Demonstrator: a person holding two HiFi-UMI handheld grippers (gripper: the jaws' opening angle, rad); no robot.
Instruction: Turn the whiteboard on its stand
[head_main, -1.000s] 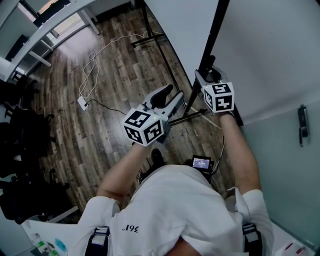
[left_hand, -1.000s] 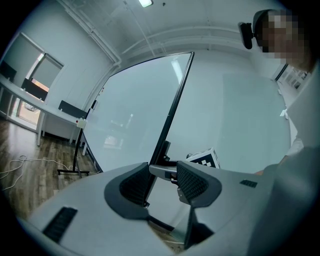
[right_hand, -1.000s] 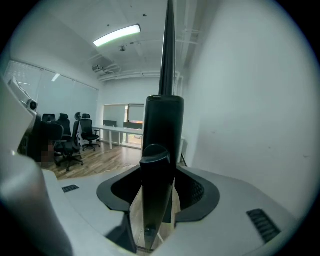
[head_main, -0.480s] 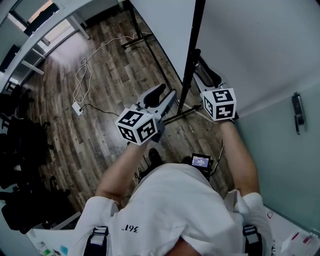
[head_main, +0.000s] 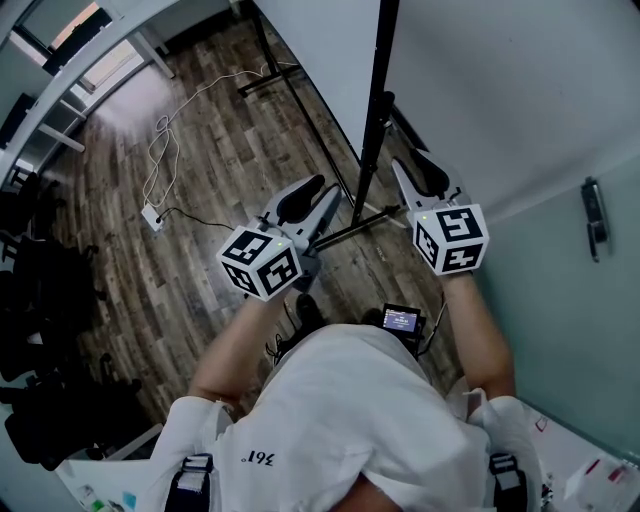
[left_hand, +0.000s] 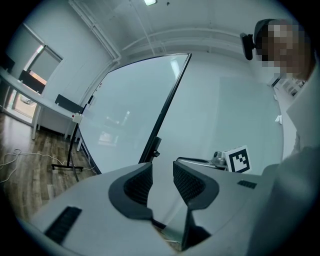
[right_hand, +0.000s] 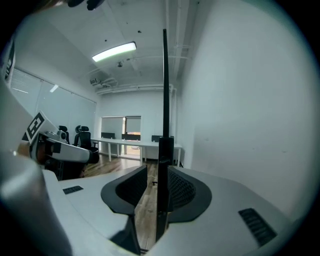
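The whiteboard (head_main: 325, 50) stands on a black stand ahead of me; its black side frame (head_main: 374, 110) runs nearly upright in the head view. Left gripper (head_main: 322, 195) hangs left of that frame, jaws closing with nothing between them. In the left gripper view the left gripper (left_hand: 162, 172) faces the glossy whiteboard (left_hand: 130, 110). Right gripper (head_main: 420, 170) sits right of the frame and apart from it, jaws closing. In the right gripper view the side frame (right_hand: 164, 100) lines up with the gap of the right gripper (right_hand: 156, 175), with a gap showing on the frame's left.
The stand's foot bars (head_main: 345, 232) lie on the wood floor just beyond my hands. A white cable and power strip (head_main: 152, 214) trail at left. Office chairs (head_main: 40, 270) line the left edge. A white wall (head_main: 520, 90) and a door handle (head_main: 591, 220) are on the right.
The black frame has swung from leaning right to nearly upright. Both grippers have drawn back from it, the right one leaving the frame, the left one moving left and down.
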